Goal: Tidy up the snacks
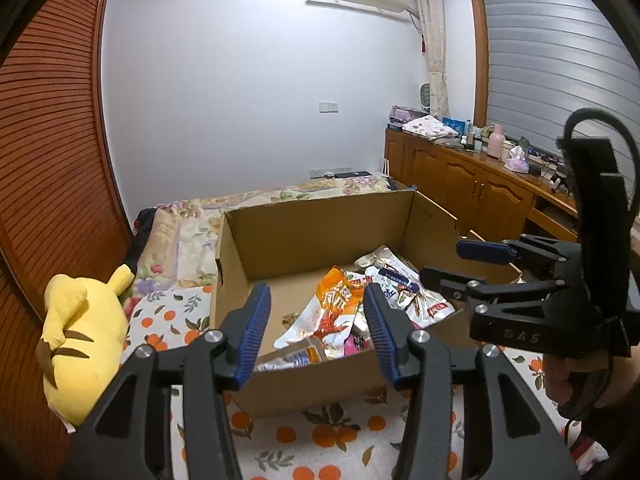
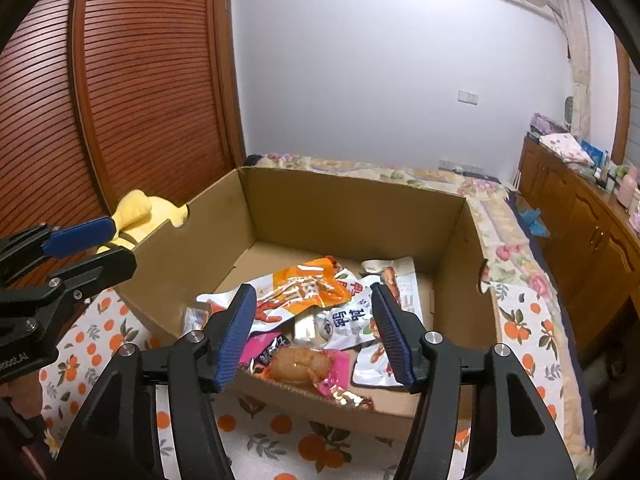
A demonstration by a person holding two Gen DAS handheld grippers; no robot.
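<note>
An open cardboard box (image 1: 320, 232) (image 2: 352, 208) stands on the bed with several snack packets lying loose on its floor. Among them are an orange packet (image 1: 340, 300) (image 2: 304, 284), a white packet with blue print (image 1: 404, 288) (image 2: 348, 320) and a pink packet (image 2: 304, 364) at the near wall. My left gripper (image 1: 316, 300) (image 2: 120, 244) hovers at the box's near left side, open, nothing between its blue pads. My right gripper (image 2: 313, 292) (image 1: 452, 264) hangs over the near right side, also open and empty. The packets lie below both.
The box sits on a sheet printed with oranges (image 1: 320, 436). A yellow plush toy (image 1: 84, 332) (image 2: 136, 208) lies left of the box beside a slatted wooden wardrobe (image 1: 48, 120). A wooden cabinet (image 1: 460, 176) (image 2: 580, 208) with clutter on top runs along the right.
</note>
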